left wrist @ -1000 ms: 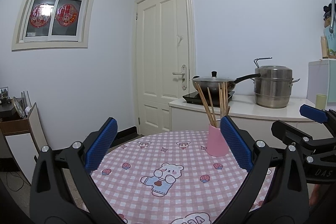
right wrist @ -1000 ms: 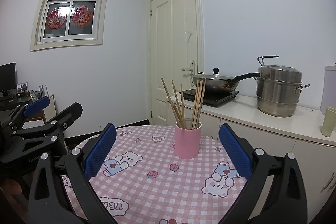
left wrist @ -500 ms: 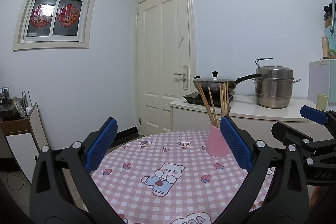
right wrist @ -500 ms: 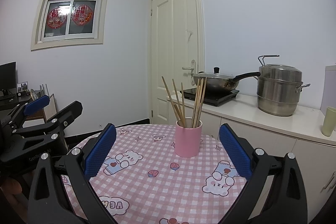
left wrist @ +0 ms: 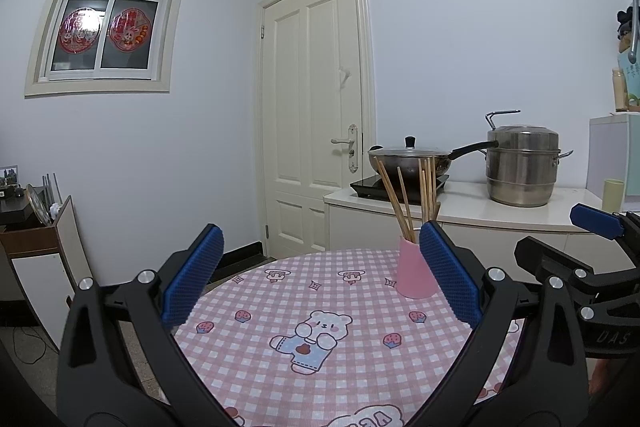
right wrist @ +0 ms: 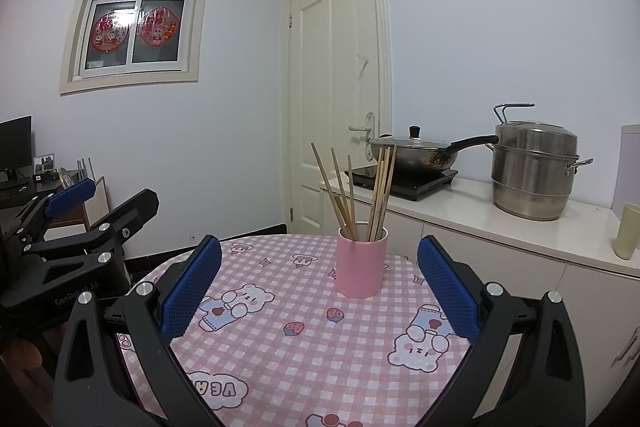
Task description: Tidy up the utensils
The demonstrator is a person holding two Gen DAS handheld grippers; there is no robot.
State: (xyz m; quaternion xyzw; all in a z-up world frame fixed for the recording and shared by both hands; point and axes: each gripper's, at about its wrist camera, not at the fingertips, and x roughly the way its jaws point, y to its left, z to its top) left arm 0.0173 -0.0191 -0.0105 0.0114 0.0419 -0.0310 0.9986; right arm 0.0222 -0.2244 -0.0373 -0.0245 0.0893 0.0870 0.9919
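Note:
A pink cup [right wrist: 362,263] stands upright on the round table [right wrist: 304,355] with several wooden chopsticks [right wrist: 348,195] in it. In the left wrist view the cup [left wrist: 412,273] is at the table's far right, partly behind my right fingertip. My left gripper [left wrist: 320,279] is open and empty, held above the near side of the table. My right gripper [right wrist: 320,285] is open and empty, with the cup ahead between its fingers but well beyond them. Each gripper shows in the other's view, the right one [left wrist: 592,267] and the left one [right wrist: 72,227].
The table has a pink checked cloth with bear prints. Behind it runs a white counter [right wrist: 500,219] with a wok on a hob [right wrist: 412,155], a steel steamer pot [right wrist: 532,171] and a pale green cup [right wrist: 626,231]. A door [right wrist: 336,99] is at the back, a desk [left wrist: 24,223] at left.
Both views have shifted very slightly. The cup, chopsticks and gripper openings look the same.

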